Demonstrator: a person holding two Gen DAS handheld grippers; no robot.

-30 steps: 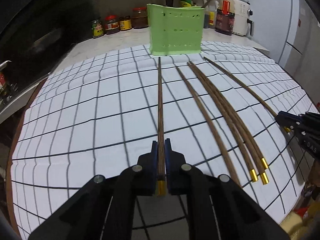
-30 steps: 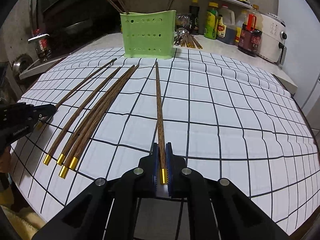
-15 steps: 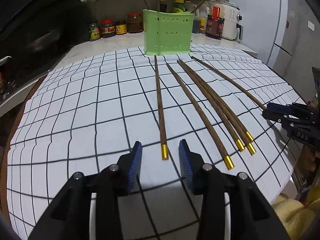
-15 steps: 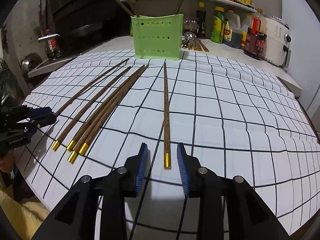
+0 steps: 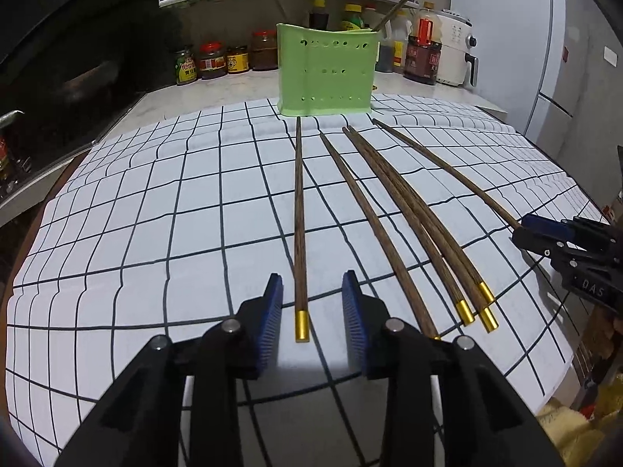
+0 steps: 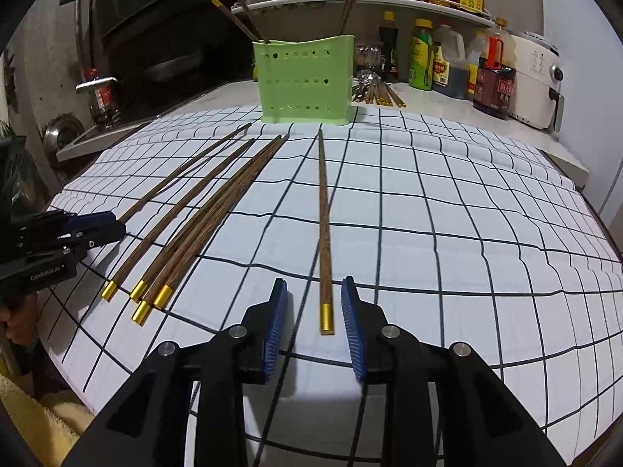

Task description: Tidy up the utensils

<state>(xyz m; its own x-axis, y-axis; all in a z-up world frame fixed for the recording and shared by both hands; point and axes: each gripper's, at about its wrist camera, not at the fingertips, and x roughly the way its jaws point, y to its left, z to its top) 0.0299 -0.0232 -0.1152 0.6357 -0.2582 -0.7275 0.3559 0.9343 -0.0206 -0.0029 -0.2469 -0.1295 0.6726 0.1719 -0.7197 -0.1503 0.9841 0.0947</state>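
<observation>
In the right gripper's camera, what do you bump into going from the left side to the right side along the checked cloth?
Left gripper → bunch of five chopsticks → single chopstick lying between the right gripper, whose jaws are closing without touching it → bare checked cloth.

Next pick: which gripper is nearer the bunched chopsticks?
Left gripper: one chopstick over from the bunched chopsticks; right gripper: farther across cloth. Both jaws are closing, a chopstick between each.

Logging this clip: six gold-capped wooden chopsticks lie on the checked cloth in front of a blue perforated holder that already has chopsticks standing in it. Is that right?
Not quite: the holder is light green, not blue, as the right wrist view shows plainly. The rest stands: six gold-capped wooden chopsticks lie on the checked cloth in front of it, and chopsticks already stand in it.
</observation>
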